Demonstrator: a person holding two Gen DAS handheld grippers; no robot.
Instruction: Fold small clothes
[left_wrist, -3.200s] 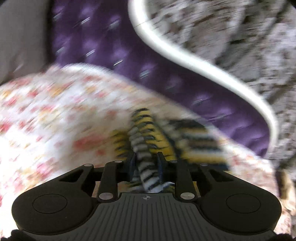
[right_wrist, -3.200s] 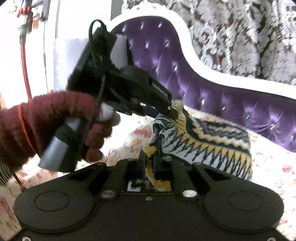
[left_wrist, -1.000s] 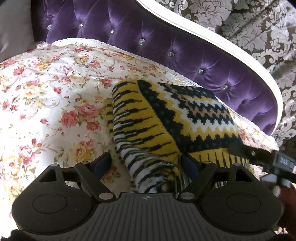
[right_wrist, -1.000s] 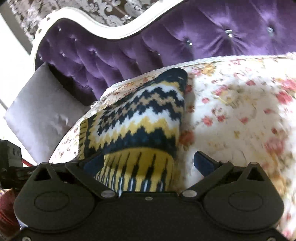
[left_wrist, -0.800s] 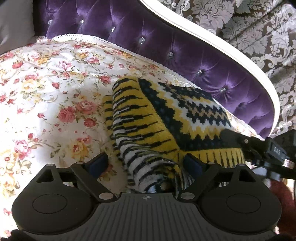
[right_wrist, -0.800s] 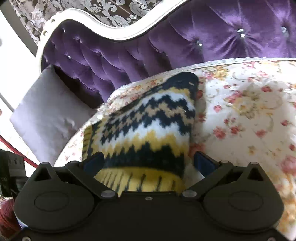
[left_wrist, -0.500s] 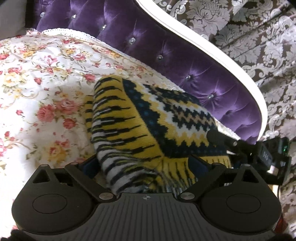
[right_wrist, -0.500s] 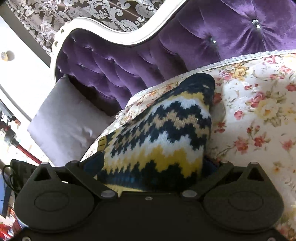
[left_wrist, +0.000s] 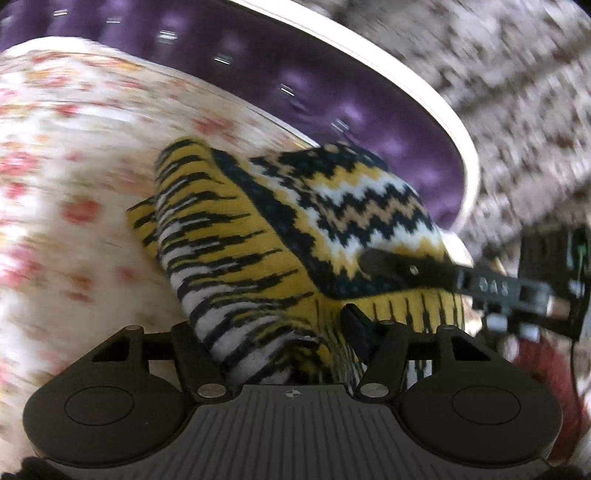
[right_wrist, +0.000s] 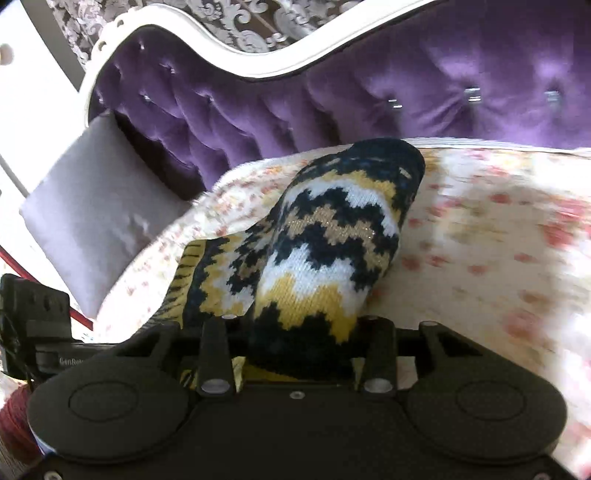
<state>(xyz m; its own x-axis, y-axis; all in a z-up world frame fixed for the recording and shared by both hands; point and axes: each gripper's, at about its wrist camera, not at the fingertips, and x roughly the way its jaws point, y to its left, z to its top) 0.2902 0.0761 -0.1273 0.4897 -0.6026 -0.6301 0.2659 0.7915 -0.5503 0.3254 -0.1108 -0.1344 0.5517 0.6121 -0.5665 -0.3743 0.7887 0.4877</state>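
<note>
A knitted garment (left_wrist: 258, 236) in yellow, black and white zigzags lies folded into a thick bundle on a floral bedspread (left_wrist: 74, 221). My left gripper (left_wrist: 273, 332) is closing on the striped near end of the bundle, and the knit fills the gap between its jaws. In the right wrist view my right gripper (right_wrist: 295, 332) is closing on the other end of the garment (right_wrist: 332, 240), dark knit bunched between its jaws. One right-gripper finger (left_wrist: 406, 271) lies across the garment's corner. The garment looks sharp while the bedspread blurs.
A purple tufted headboard (right_wrist: 369, 92) with a white curved frame (right_wrist: 229, 48) runs behind the bedspread (right_wrist: 498, 258). A grey cushion (right_wrist: 85, 206) leans at its left end. A hand in a dark red glove (right_wrist: 14, 421) holds the other tool.
Both grippers stood wide open around the garment's ends and have now closed in on the knit. The left view has swung sideways and the garment bunches up with the grippers.
</note>
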